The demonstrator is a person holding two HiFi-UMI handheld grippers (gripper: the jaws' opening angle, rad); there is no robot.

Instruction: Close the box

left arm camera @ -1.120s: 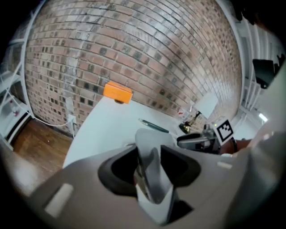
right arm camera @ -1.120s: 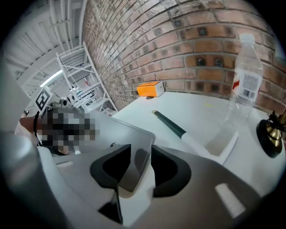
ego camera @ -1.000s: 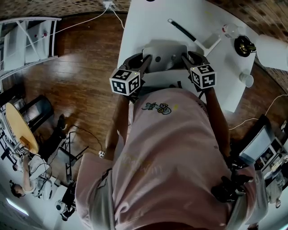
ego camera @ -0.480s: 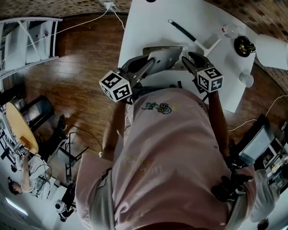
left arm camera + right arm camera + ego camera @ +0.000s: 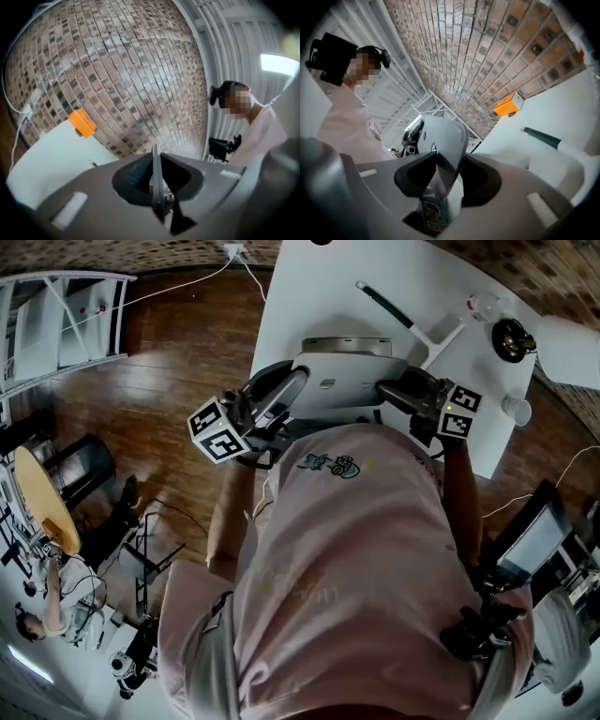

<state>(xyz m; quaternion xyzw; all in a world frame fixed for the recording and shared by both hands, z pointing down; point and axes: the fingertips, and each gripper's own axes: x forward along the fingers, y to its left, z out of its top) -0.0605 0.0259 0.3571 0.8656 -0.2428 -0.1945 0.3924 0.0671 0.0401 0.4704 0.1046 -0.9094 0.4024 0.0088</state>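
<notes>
A grey metal box (image 5: pixel 342 345) stands on the white table (image 5: pixel 309 296) in the head view, its lid (image 5: pixel 342 381) tilted over it. My left gripper (image 5: pixel 292 382) is at the lid's left side, shut on its thin edge (image 5: pixel 156 185), which stands upright between the jaws. At the lid's right side my right gripper (image 5: pixel 386 390) is shut on the sheet of the lid (image 5: pixel 443 159). The lid rises between its jaws and hides the box behind it. My body covers the box's near side in the head view.
A dark-tipped white tool (image 5: pixel 403 320) lies on the table behind the box. A round black object (image 5: pixel 513 337) and a small white cup (image 5: pixel 515 409) sit at the right. An orange block (image 5: pixel 509 105) stands by the brick wall. The table's left edge drops to wooden floor (image 5: pixel 178 371).
The lid has tipped from near upright down towards me over the box. My left gripper has swung out to the left and lower; my right gripper has moved right.
</notes>
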